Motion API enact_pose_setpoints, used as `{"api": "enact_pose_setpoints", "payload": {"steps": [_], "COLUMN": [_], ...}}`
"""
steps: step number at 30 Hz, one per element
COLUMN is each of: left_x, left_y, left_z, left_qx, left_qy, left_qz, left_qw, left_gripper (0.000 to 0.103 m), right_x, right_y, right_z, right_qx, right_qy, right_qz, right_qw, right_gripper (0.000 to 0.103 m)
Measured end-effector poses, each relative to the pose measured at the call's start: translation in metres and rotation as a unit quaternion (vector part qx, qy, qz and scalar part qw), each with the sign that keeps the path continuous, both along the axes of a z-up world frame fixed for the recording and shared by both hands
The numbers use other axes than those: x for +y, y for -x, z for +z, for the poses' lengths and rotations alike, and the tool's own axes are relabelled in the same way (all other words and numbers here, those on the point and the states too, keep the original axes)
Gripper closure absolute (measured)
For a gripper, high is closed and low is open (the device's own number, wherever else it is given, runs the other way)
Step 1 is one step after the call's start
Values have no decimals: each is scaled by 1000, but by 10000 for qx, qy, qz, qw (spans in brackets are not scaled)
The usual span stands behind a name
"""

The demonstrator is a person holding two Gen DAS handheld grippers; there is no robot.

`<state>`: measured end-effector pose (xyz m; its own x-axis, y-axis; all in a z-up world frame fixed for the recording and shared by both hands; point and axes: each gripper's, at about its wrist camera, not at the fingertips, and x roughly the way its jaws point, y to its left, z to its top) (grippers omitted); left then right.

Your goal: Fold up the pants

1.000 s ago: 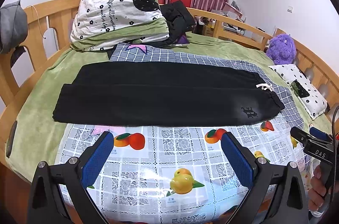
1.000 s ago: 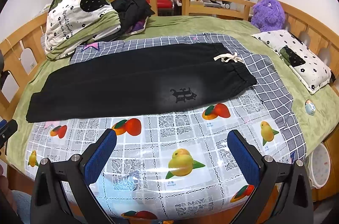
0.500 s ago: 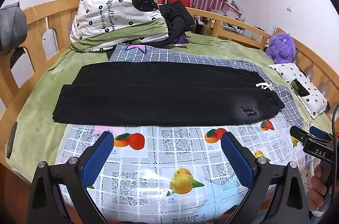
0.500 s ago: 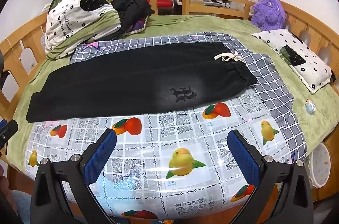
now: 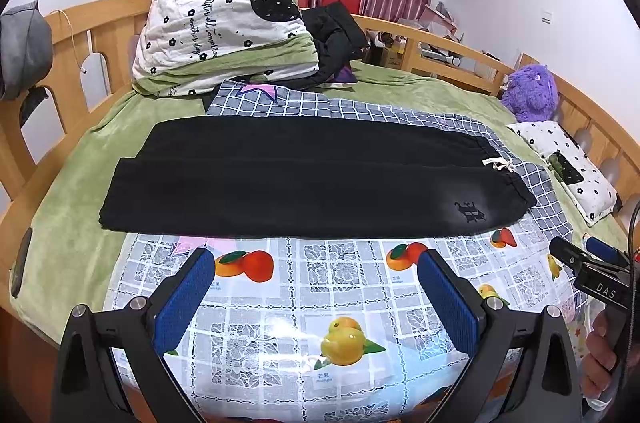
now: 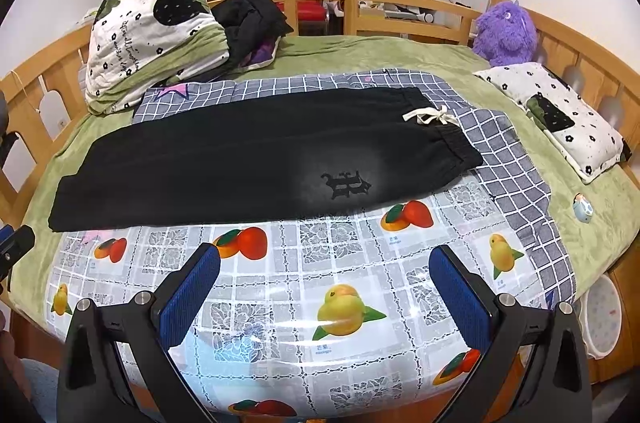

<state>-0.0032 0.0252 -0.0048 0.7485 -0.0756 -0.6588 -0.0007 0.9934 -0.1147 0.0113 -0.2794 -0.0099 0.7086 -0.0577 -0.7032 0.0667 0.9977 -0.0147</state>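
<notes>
- The black pants [image 5: 304, 183] are laid flat across the bed, stretched lengthwise from left to right, with the two legs lying side by side.
- The waistband, with a white drawstring [image 6: 430, 115] tied in a bow, is seen at the right end; the leg cuffs are at the left end.
- A dark embroidered logo [image 6: 346, 184] is shown on the near leg, close to the waistband.
- The pants are spread partly over a grey checked cloth [image 5: 400, 113] and partly over a fruit-printed plastic sheet [image 5: 320, 287], whose near part is left bare.
- The left gripper [image 5: 316, 299] is held above the bare fruit sheet, near the front edge of the pants but apart from them; its blue-padded jaws are spread wide with nothing between them.
- The right gripper [image 6: 326, 295] is likewise held over the sheet, short of the pants, with its jaws wide apart and nothing gripped.
- In the left wrist view the right gripper's body is seen at the right edge.
- A folded quilt [image 5: 224, 23] is piled at the far left of the green bedspread [image 5: 76, 183].
- A purple plush toy [image 6: 504, 31] and a small pillow [image 6: 560, 115] are placed at the right.
</notes>
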Motion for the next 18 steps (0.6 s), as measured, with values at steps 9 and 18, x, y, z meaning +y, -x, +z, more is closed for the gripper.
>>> {"api": "enact_pose_setpoints", "payload": {"steps": [9, 18], "left_x": [0, 26], "left_y": [-3, -27], "left_z": [0, 7], "left_qx": [-2, -276], "left_qy": [87, 103], "left_qz": [-7, 496], "left_qw": [10000, 9983], "left_gripper": [1, 1], "right_x": [2, -7], "right_y": [7, -6], "right_z": [9, 21], "right_qx": [-306, -616], "right_qy": [230, 112], "right_qz": [-42, 10], "right_qw": [9993, 9980], "right_gripper": [0, 0]}}
